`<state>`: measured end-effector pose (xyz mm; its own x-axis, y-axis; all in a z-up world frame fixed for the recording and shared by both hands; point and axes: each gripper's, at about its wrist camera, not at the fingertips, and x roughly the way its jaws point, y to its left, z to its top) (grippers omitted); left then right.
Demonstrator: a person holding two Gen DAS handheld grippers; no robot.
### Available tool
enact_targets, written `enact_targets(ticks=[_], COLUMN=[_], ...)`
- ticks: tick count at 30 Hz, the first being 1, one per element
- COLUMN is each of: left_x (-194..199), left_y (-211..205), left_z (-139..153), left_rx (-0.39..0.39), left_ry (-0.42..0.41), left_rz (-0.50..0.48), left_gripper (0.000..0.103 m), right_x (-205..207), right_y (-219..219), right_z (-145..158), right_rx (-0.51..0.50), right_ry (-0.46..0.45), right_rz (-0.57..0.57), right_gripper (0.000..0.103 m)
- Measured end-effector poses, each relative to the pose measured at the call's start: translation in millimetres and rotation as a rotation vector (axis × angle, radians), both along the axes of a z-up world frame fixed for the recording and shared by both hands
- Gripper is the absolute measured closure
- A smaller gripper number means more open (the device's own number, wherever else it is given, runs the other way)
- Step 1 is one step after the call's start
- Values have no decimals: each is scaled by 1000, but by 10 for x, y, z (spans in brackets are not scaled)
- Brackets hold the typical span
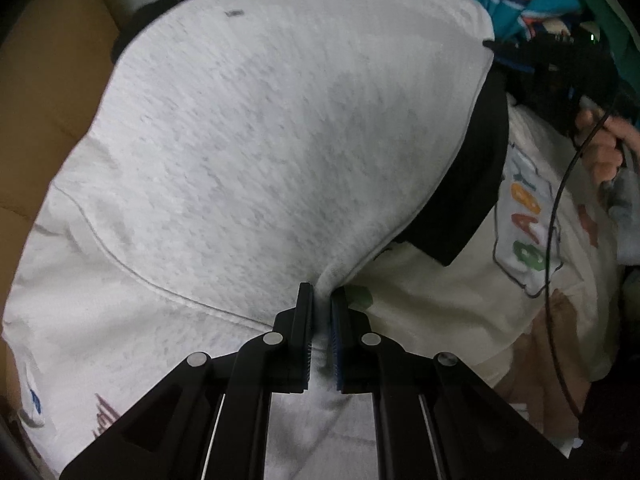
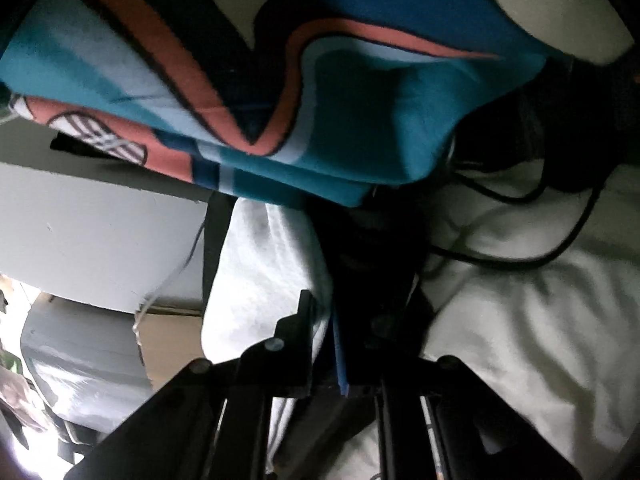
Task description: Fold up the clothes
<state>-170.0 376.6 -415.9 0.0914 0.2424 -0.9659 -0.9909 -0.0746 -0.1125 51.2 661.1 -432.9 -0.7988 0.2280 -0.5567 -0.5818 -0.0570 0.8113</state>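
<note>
A light grey heathered garment [image 1: 248, 152] with a black band [image 1: 472, 184] along its right edge fills the left wrist view. My left gripper [image 1: 322, 300] is shut on a pinched fold at its lower edge. In the right wrist view my right gripper [image 2: 322, 312] is shut on the same grey garment [image 2: 264, 280], whose cloth hangs to the left of the fingers. The right gripper's black body [image 1: 560, 72] shows at the garment's far right corner, held by a hand [image 1: 604, 148].
A cream shirt with coloured letters [image 1: 524, 220] lies under the garment at the right. A teal, orange and white printed cloth [image 2: 320, 100] hangs just above the right gripper. Black cables [image 2: 500, 200] cross cream fabric [image 2: 520, 320]. A brown surface [image 1: 48, 100] lies to the left.
</note>
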Motion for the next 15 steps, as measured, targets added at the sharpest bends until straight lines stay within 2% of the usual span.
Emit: enact_targets(ticks=[4, 7, 9, 13, 15], left_x=[3, -17, -24, -72, -109], left_y=[39, 67, 56, -34, -88], left_z=[-147, -175, -139, 39, 142], left_rx=[-11, -23, -30, -23, -11], left_ry=[3, 6, 12, -15, -40], left_rz=[-11, 0, 10, 50, 74], left_gripper=[96, 95, 95, 92, 86], right_x=[-115, -330, -418, -430, -436], right_y=[10, -241, -280, -336, -364], right_z=[37, 120, 191, 340, 414], right_rx=[44, 96, 117, 156, 176], right_ry=[-70, -147, -172, -211, -230], right_rz=[31, 69, 89, 127, 146], right_gripper=[94, 93, 87, 86, 85])
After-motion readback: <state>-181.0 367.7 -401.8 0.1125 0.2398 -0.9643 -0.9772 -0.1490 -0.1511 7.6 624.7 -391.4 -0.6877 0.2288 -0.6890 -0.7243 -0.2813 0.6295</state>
